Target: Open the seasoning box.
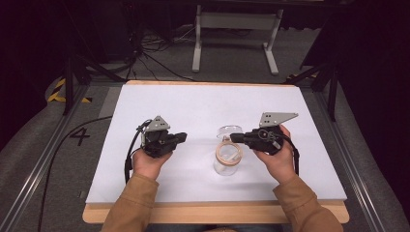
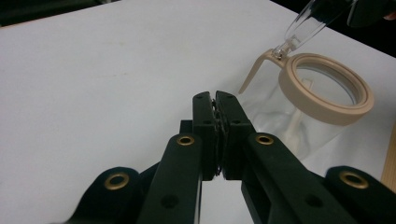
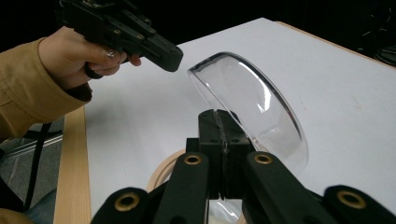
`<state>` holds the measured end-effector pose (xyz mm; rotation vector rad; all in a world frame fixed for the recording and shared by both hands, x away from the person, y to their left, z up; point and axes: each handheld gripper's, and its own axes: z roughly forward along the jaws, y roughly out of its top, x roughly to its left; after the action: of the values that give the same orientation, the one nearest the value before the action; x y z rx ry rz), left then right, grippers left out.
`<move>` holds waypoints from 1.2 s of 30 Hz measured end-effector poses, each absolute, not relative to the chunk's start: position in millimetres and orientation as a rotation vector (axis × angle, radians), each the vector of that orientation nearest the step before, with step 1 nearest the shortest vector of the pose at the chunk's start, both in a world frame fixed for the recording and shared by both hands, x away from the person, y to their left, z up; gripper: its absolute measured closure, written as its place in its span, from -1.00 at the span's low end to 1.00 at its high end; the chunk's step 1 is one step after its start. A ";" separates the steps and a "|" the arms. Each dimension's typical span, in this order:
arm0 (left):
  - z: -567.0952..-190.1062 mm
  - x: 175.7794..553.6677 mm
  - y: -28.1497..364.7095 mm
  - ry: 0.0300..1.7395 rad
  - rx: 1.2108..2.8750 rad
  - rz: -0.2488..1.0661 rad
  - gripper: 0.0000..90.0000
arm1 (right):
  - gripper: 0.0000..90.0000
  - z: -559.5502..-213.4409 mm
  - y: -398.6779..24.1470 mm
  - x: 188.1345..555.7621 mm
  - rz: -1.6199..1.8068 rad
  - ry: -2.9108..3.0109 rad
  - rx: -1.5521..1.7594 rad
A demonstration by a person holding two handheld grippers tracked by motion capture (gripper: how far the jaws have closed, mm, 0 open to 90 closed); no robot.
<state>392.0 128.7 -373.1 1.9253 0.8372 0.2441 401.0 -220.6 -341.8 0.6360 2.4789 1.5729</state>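
Note:
A clear jar (image 1: 226, 163) with a beige ring (image 1: 228, 152) at its mouth stands on the white table top (image 1: 203, 101), right of centre. Its hinged clear lid (image 1: 227, 130) is tipped up and back. My right gripper (image 1: 235, 137) comes in from the right, shut on the lid's edge. In the right gripper view the jaws (image 3: 219, 116) pinch the domed lid (image 3: 261, 107) above the ring (image 3: 161, 171). My left gripper (image 1: 183, 137) is held left of the jar, shut and empty. In the left gripper view its closed jaws (image 2: 215, 99) point at the jar's ring (image 2: 327, 100).
The white top lies on a wooden board (image 1: 217, 212) that shows at the near edge. Metal rails (image 1: 43, 164) run along both sides. Black cables (image 1: 145, 53) and a white stand's legs (image 1: 237, 29) are on the floor beyond the far edge.

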 end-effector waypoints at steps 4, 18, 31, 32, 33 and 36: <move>-374.6 389.4 134.1 0.845 1.925 0.250 0.94 | 1.00 -343.5 -221.8 408.2 1.572 2.476 0.653; -375.9 385.8 141.0 0.871 1.920 0.248 0.92 | 1.00 -354.3 -225.3 422.8 1.537 2.480 0.721; -363.4 383.4 139.5 0.803 2.012 0.312 0.79 | 0.65 -334.3 -244.5 409.2 1.569 2.402 0.712; -363.4 383.4 139.5 0.803 2.012 0.312 0.77 | 0.65 -334.3 -244.5 409.2 1.569 2.402 0.712; -362.6 383.8 141.0 0.800 2.020 0.309 0.77 | 0.59 -332.8 -248.0 408.4 1.571 2.393 0.717; -361.0 385.6 147.5 0.823 2.023 0.294 0.71 | 0.51 -329.6 -261.9 406.9 1.534 2.373 0.743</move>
<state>385.6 147.5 -361.0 2.0229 0.8234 0.2937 406.9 -261.9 -329.6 0.7426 2.3733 1.5338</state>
